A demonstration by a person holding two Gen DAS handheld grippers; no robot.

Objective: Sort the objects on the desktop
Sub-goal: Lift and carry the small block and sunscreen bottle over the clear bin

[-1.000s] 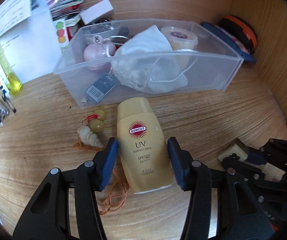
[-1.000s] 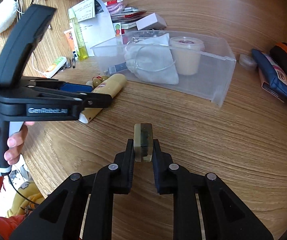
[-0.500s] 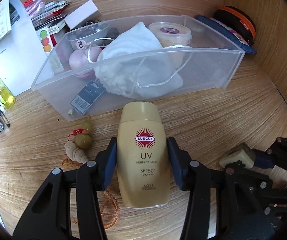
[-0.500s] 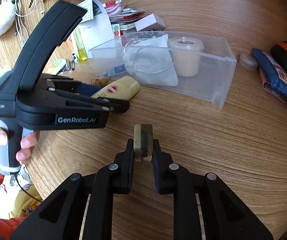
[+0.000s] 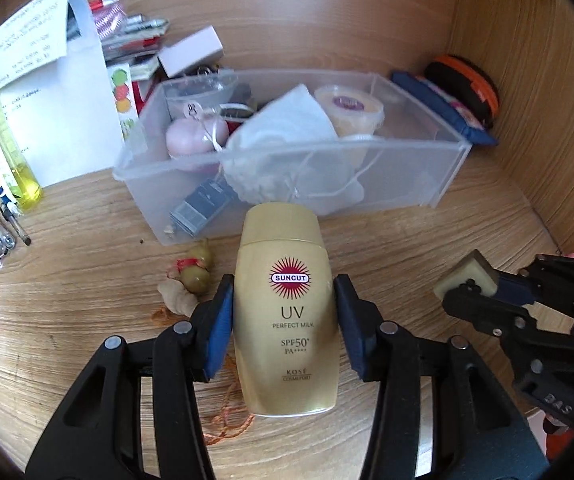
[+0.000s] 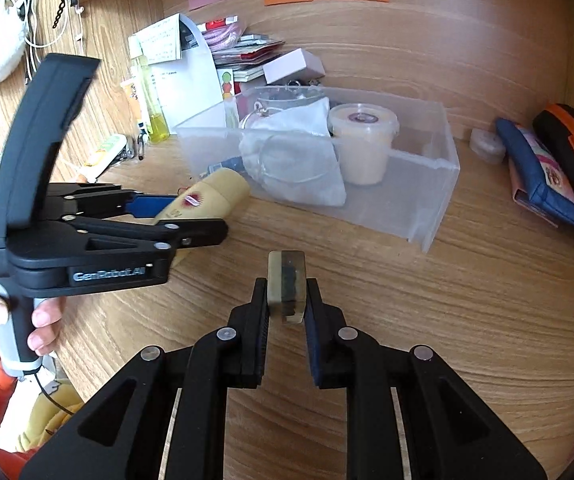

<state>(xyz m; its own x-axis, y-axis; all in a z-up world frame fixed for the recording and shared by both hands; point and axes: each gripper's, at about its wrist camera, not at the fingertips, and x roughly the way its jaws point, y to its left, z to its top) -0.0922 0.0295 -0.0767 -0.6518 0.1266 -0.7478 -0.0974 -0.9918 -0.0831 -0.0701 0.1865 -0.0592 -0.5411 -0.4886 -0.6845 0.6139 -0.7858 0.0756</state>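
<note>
**Both tongs loaded: sunscreen on the left, small block on the right**

Left tongs (image 5: 283,320) are clamped on a gold sunscreen bottle (image 5: 285,320), blue pads pressed to both its sides at abt mid-body, cap pointing to 12 o'clock, label facing the cam. In the right wrist view the bottle (image 6: 211,200) is lifted clear of the wooden surface (image 6: 447,300), cap aimed at the clear plastic bin (image 5: 427,176). A hand (image 6: 39,320) grips the left tool's handle at 8 o'clock.

Right tongs (image 6: 287,300) are closed narrow on a small cream block w/ a dark middle band (image 6: 287,284), which sticks out past the tips toward 12 o'clock. From the left cam the same block (image 5: 467,276) shows at 3 o'clock.

Just past the bottle cap, at 12 o'clock, sits the bin w/ a white drawstring pouch (image 5: 287,148), a lidded cream tub (image 5: 347,108), a pink round item (image 5: 191,140) and a dark barcoded box (image 5: 203,204) inside. At 9 o'clock of the bottle, on the surface, lies a shell-and-bead charm (image 5: 191,276) on an orange cord (image 5: 227,420). Further out: white paper bag (image 5: 59,100) and yellow liquid bottle (image 5: 11,152) at 10 o'clock, navy pouch (image 5: 443,108) and black-orange case (image 5: 467,84) at 2 o'clock.
</note>
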